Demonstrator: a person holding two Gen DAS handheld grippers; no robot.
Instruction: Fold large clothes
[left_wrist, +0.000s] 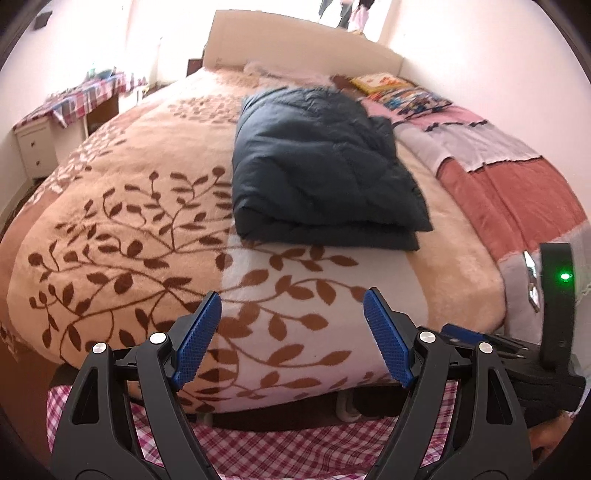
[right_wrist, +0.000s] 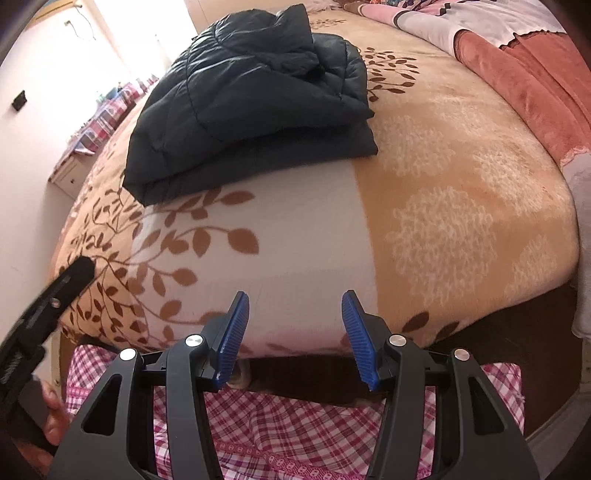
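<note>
A dark navy puffer jacket (left_wrist: 321, 162) lies folded into a thick rectangular bundle on the bed, on the beige leaf-patterned blanket (left_wrist: 129, 221). It also shows in the right wrist view (right_wrist: 251, 99), at the upper left. My left gripper (left_wrist: 291, 336) is open and empty, held back over the foot edge of the bed, well short of the jacket. My right gripper (right_wrist: 293, 332) is open and empty too, also over the bed's foot edge. The right gripper's body shows at the right edge of the left wrist view (left_wrist: 554, 332).
A pink, grey and rust patchwork blanket (left_wrist: 498, 162) covers the bed's right side. Colourful books (left_wrist: 402, 92) lie near the headboard (left_wrist: 295, 40). A white cabinet with a plaid cloth (left_wrist: 48, 125) stands left of the bed. Pink checked clothing (right_wrist: 295, 435) is below both grippers.
</note>
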